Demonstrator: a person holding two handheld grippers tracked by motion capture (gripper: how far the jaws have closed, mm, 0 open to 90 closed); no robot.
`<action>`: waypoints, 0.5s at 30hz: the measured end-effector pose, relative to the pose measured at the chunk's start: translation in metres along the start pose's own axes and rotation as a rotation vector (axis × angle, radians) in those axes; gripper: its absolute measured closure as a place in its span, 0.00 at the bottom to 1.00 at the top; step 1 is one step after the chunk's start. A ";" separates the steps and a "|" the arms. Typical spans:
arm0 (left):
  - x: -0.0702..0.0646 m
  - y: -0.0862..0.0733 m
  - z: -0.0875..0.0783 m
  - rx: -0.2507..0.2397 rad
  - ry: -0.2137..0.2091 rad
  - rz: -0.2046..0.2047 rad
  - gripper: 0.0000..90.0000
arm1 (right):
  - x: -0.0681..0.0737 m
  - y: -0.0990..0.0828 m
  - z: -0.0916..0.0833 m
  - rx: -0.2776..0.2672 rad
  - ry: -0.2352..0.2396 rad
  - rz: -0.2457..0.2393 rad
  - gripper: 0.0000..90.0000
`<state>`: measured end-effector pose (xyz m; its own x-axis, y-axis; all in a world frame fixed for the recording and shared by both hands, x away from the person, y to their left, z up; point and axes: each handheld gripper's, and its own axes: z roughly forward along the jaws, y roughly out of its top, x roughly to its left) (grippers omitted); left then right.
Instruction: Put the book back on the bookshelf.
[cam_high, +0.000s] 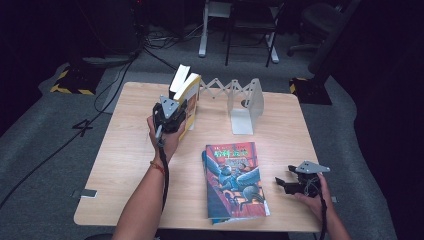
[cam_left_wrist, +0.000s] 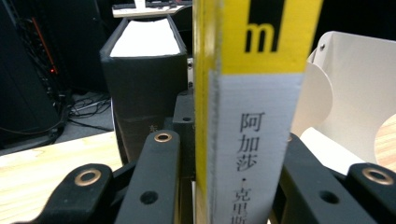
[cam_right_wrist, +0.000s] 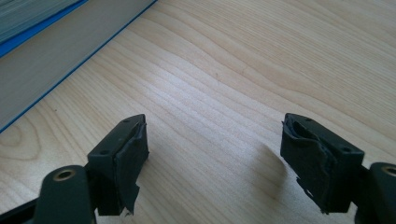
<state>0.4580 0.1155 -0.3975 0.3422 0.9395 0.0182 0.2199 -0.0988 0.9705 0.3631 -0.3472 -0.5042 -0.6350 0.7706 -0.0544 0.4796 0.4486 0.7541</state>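
Note:
A yellow-and-white book (cam_high: 192, 98) stands upright at the back of the table with my left gripper (cam_high: 180, 114) shut on its spine. In the left gripper view the spine (cam_left_wrist: 252, 116) sits tight between both jaws. A dark hardcover (cam_high: 178, 79) with white pages leans just beside it, on its left (cam_left_wrist: 142, 88). A colourful illustrated book (cam_high: 234, 180) lies flat near the front edge. Right of that book my right gripper (cam_high: 281, 181) hovers low over the wood, open (cam_right_wrist: 212, 154) with nothing between its pads, and the flat book's edge (cam_right_wrist: 42, 56) is at upper left.
A white expandable book rack (cam_high: 245, 102) with a metal end plate (cam_left_wrist: 345, 93) stands at the back, right of the held book. The wooden table (cam_high: 130, 150) has bare room at left. Chairs, cables and stands fill the dark floor behind.

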 end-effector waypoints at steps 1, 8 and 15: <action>-0.001 -0.002 0.001 0.001 0.007 -0.004 0.83 | 0.000 0.000 0.000 0.001 0.000 0.000 0.26; -0.004 -0.008 0.003 -0.009 0.021 -0.028 0.83 | 0.000 0.000 0.000 0.000 0.000 -0.002 0.26; -0.003 -0.015 0.003 0.005 0.024 -0.031 0.82 | 0.000 0.000 0.000 0.000 0.003 -0.003 0.26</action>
<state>0.4563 0.1132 -0.4127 0.3127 0.9498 -0.0062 0.2344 -0.0708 0.9696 0.3631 -0.3469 -0.5042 -0.6382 0.7679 -0.0549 0.4777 0.4510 0.7539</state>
